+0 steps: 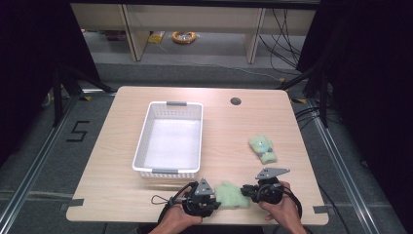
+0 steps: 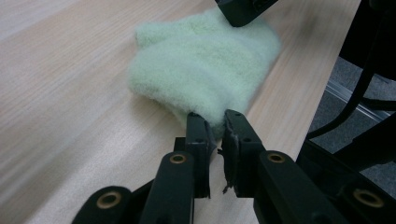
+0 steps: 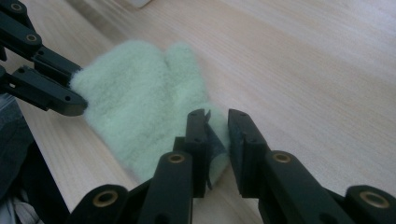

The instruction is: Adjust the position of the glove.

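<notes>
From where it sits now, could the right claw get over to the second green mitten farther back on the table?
Probably yes. The right claw grips an edge of the near mitten, so it would have to release first. After that, bare table lies between it and the far mitten; the basket stands off to the left.

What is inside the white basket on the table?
The white basket appears empty in the high view; its pale bottom shows. Its near wall hides a strip of the bottom. Both green mittens lie outside it on the table.

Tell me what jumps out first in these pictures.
A fluffy pale green mitten lies at the table's near edge, stretched between the left gripper and the right gripper, each pinching one end. Behind it stands an empty white basket, and a second green mitten lies to the right.
</notes>
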Motion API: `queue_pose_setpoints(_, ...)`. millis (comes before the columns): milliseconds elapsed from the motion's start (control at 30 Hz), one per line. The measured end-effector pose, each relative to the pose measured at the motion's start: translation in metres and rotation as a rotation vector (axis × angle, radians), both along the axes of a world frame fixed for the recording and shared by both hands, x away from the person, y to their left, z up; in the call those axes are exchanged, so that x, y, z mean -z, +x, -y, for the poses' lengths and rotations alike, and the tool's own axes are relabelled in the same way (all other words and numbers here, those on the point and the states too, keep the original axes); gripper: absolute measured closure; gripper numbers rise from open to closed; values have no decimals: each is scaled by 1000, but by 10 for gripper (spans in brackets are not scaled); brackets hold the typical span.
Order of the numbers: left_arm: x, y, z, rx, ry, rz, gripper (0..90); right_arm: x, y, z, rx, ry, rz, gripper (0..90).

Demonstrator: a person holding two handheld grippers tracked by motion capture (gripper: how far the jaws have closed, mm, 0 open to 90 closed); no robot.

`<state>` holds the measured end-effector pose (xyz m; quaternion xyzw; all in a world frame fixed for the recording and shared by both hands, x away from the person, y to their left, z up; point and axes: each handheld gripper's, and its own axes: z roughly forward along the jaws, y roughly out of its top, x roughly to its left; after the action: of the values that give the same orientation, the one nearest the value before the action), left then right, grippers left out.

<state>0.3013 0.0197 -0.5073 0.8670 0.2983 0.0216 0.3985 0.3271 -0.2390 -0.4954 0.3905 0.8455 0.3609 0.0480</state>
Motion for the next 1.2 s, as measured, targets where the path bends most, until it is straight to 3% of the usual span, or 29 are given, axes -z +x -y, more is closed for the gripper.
queue_pose_setpoints(67,-1,0,0,1,-2,-7,769,1,1,0,4,2,2,745)
queue_pose_setpoints(100,-1,-1,2,-2,-24,-18,746,1,1,0,-2,1,-4,724)
queue_pose_setpoints(167,-2,-1,0,-7,-11,-15,710,1,1,0,-3,0,-5,701)
queue_pose_setpoints(200,-2,-3,2,-30,-35,-28,659,0,1,0,3,-4,4,678)
queue_pose_setpoints(233,-3,-3,1,-33,-40,-14,572,-1,1,0,15,33,20,632)
queue_pose_setpoints(267,-4,-3,0,-38,-39,-11,541,-4,2,1,10,20,11,631)
queue_pose_setpoints(333,-6,-4,-1,-60,-65,-29,467,-8,2,3,13,31,30,608)
queue_pose_setpoints(367,-8,-4,-4,-46,-52,-21,454,-9,3,6,21,32,56,588)
queue_pose_setpoints(400,-8,-4,-4,-62,-73,-23,438,-10,5,8,35,30,75,572)
queue_pose_setpoints(467,-9,-5,-6,-69,-75,-29,404,-12,8,15,76,50,83,562)
queue_pose_setpoints(500,-11,-6,-10,-72,-74,-25,391,-14,8,18,105,63,66,556)
queue_pose_setpoints(567,-11,-7,-13,-78,-88,-35,368,-15,17,26,107,66,131,534)
queue_pose_setpoints(633,-12,-7,-16,-76,-82,-28,356,-17,25,31,128,38,164,533)
queue_pose_setpoints(700,-11,-7,-20,-81,-84,-29,345,-18,34,35,151,36,173,533)
queue_pose_setpoints(733,-11,-8,-22,-83,-81,-31,340,-19,34,35,192,39,147,533)
queue_pose_setpoints(800,-11,-10,-25,-97,-91,-41,335,-20,43,40,186,-9,188,532)
queue_pose_setpoints(867,-11,-9,-28,-89,-86,-29,323,-22,45,40,217,-12,171,531)
queue_pose_setpoints(1000,-12,-12,-36,-95,-87,-35,313,-25,59,49,240,-56,214,535)
queue_pose_setpoints(1033,-12,-13,-36,-107,-97,-47,311,-26,61,50,268,-49,186,538)
queue_pose_setpoints(1067,-12,-14,-38,-108,-92,-43,310,-24,66,53,275,-59,217,540)
queue_pose_setpoints(1133,-11,-14,-40,-111,-92,-51,299,-23,75,60,279,-68,218,540)
queue_pose_setpoints(1167,-10,-15,-43,-111,-85,-51,294,-24,78,60,310,-66,182,540)
queue_pose_setpoints(1200,-9,-15,-44,-120,-87,-55,292,-22,83,63,302,-75,200,541)
